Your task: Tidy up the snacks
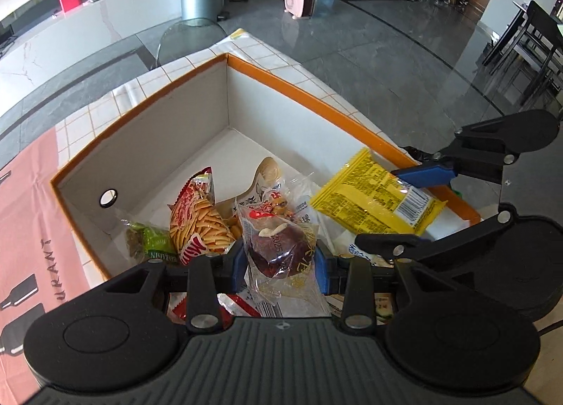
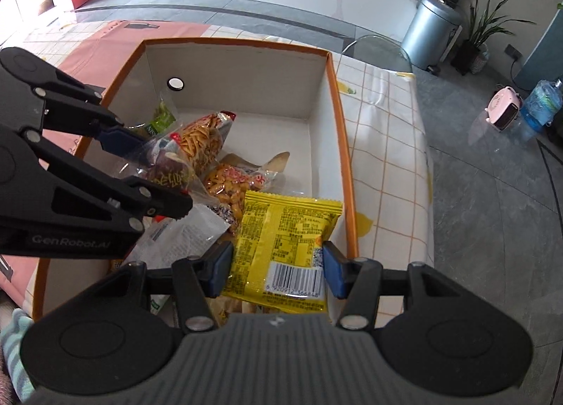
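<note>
Two claws are loaded over the orange-rimmed box (image 2: 346, 144): the left claw (image 1: 279, 260) is clamped on a clear-wrapped cake (image 1: 281, 250), and the right claw (image 2: 278, 269) on a yellow packet (image 2: 285, 239) at lower centre. Lower each into the bare upper floor before letting go.

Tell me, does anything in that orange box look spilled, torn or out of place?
Nothing looks spilled or torn. The snacks lie in a loose heap at one end of the orange-rimmed box. The left gripper holds a clear packet with a dark pastry; the right gripper holds a yellow packet.

left hand-held gripper (image 1: 281, 266): clamped, loaded | right hand-held gripper (image 2: 276, 267): clamped, loaded
</note>
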The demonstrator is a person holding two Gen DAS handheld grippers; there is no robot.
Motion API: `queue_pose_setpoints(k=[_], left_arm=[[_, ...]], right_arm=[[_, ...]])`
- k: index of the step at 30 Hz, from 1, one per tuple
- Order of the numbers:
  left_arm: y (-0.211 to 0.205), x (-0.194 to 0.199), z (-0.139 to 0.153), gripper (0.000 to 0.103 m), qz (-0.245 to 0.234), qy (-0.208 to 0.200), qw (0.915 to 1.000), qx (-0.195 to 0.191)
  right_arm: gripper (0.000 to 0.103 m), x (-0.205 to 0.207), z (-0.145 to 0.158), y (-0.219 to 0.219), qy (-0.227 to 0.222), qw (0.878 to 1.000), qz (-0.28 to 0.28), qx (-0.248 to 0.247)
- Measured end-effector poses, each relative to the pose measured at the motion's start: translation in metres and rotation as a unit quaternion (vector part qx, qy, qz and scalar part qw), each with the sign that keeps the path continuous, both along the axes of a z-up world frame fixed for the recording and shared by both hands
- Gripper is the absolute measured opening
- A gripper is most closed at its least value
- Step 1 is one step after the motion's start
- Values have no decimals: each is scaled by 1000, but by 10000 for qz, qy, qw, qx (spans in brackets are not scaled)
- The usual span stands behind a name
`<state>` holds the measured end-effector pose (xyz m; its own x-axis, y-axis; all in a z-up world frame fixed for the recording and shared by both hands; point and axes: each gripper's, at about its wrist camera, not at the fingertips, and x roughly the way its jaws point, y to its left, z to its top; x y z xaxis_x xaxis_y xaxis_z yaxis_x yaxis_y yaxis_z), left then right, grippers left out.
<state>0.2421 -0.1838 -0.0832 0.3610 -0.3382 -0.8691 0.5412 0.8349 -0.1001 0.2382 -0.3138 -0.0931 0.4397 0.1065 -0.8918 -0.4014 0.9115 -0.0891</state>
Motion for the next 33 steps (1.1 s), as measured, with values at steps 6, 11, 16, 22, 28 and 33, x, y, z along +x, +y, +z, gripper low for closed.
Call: queue_pose_setpoints(k=[6, 11, 16, 22, 28, 33], left_arm=[[2, 13, -9, 43, -31, 110, 9999, 48], [6, 19, -16, 44, -23, 192, 9998, 38], [8, 18, -17, 44, -59, 135, 9999, 11], [12, 18, -16, 49, -16, 165, 9998, -114], [23, 12, -1, 66, -62, 85, 9994, -317], [38, 1, 21, 69, 145, -16, 9981, -592]], right_arm=[[52, 12, -8, 10, 73, 9997, 181, -136], [52, 18, -12, 15, 132, 9995, 236, -176], [52, 20, -15, 20, 174, 9990, 288, -289], [54, 23, -15, 25, 356, 9981, 331, -371], [60, 21, -9, 34, 583, 9958, 446, -548], [65, 16, 5, 37, 766, 9955, 236, -509]])
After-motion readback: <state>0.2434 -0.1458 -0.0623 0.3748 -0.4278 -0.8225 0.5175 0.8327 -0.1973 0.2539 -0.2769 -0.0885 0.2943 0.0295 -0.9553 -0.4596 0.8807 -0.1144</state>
